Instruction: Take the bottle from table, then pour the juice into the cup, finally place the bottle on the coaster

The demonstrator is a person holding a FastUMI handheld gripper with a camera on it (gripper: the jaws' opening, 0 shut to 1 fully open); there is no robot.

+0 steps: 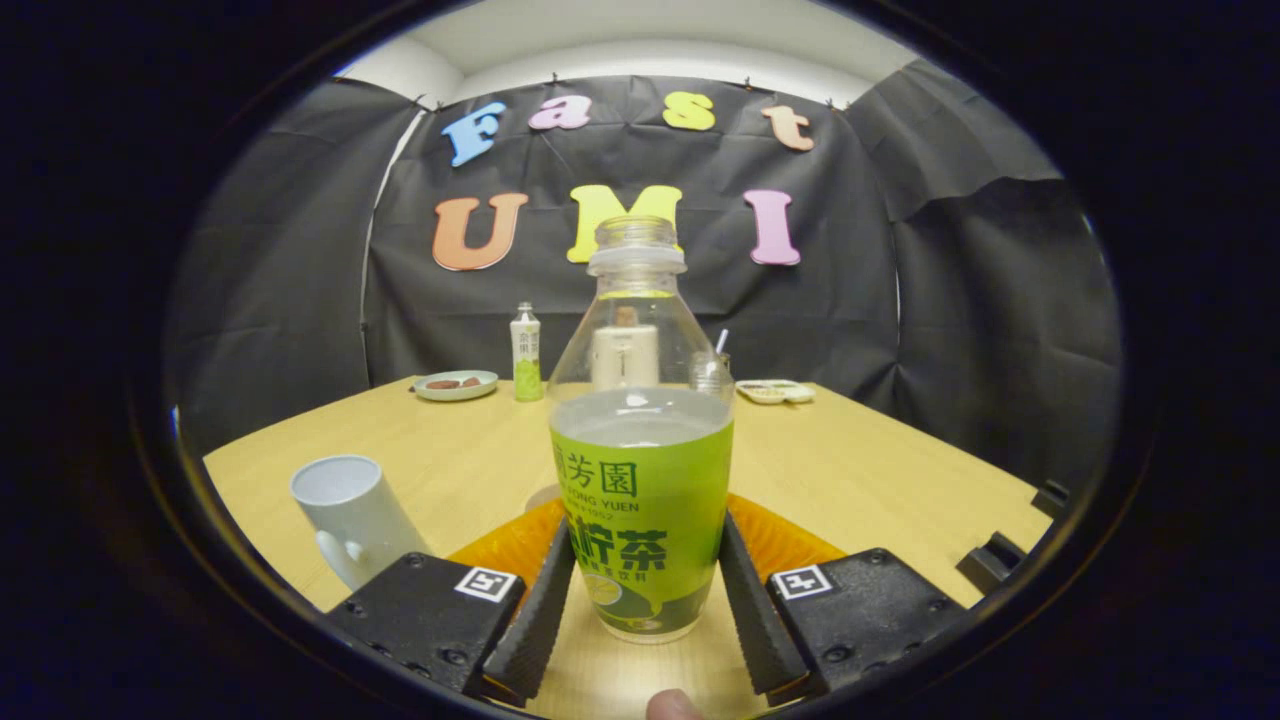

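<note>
The table is a light wooden one, and it carries everything. Near its far edge stand a small plate, a small bottle beside that plate, a glass with a straw and a flat tray, all well apart from the work.

The bottle of the task is the largest thing near the gripper. It is upright, without cap, and juice fills it to about the top of the green label. It is between the two fingers, and both fingers lie against its sides, so the gripper grips the bottle at a narrow opening. The bottom of the bottle seems to float a little over the wood, but I cannot tell surely if it is lifted or touching.

The orange coaster lies just behind the bottle, and parts of it show on both sides of the fingers. The cup stands to the left of the fingers, near the table's near-left edge, tilted in the view, and its inside looks empty as far as I see.

In my judgement the taking is done or nearly done. The pouring into the cup is left, and also the placing on the coaster. A fingertip of a person shows below the bottle.
</note>
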